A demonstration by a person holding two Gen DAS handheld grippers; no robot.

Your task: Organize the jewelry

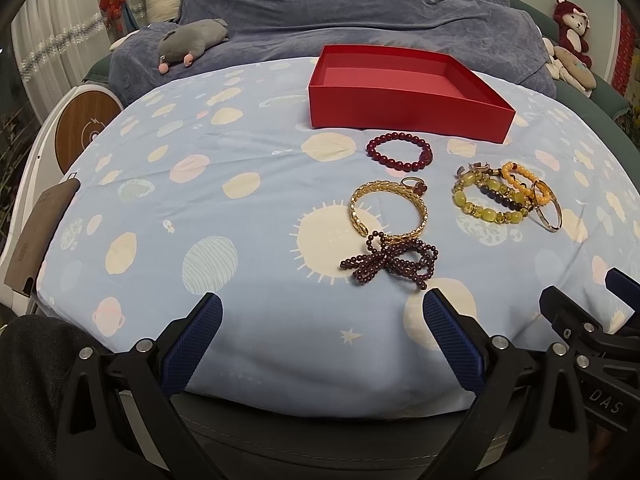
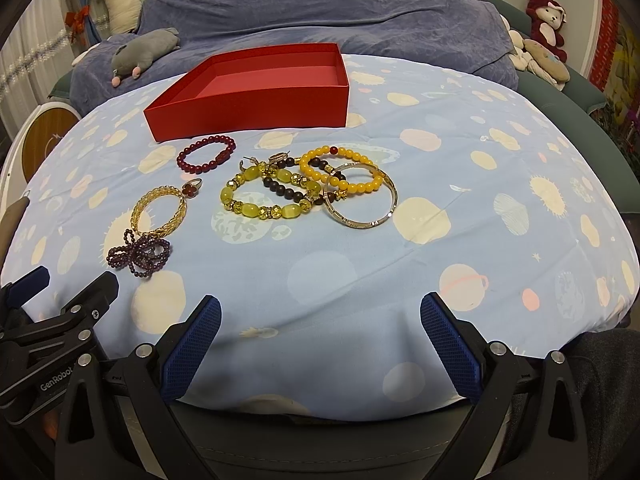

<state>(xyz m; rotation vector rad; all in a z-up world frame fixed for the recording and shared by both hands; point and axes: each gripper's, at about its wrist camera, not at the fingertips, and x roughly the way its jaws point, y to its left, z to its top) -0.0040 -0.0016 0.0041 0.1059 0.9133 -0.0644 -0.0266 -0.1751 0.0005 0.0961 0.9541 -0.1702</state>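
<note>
An empty red box (image 1: 408,110) (image 2: 248,116) stands at the back of the blue patterned cloth. In front of it lie a dark red bead bracelet (image 1: 400,151) (image 2: 207,153), a gold woven bangle (image 1: 388,210) (image 2: 160,213) with a ring (image 1: 414,185) (image 2: 192,189) by it, and a knotted purple bead strand (image 1: 390,264) (image 2: 138,256). Further right is a heap of yellow-green, dark and orange bead bracelets (image 1: 500,196) (image 2: 288,188) and a thin metal bangle (image 1: 548,210) (image 2: 362,196). My left gripper (image 1: 322,312) and right gripper (image 2: 320,312) both stand open near the front edge, holding nothing.
The cloth (image 1: 200,200) covers a rounded table. Behind it lies a blue-grey blanket (image 1: 360,12) with a grey plush toy (image 1: 192,40). Plush toys (image 1: 572,32) sit at the back right. A white device with a round wooden face (image 1: 84,128) stands at the left.
</note>
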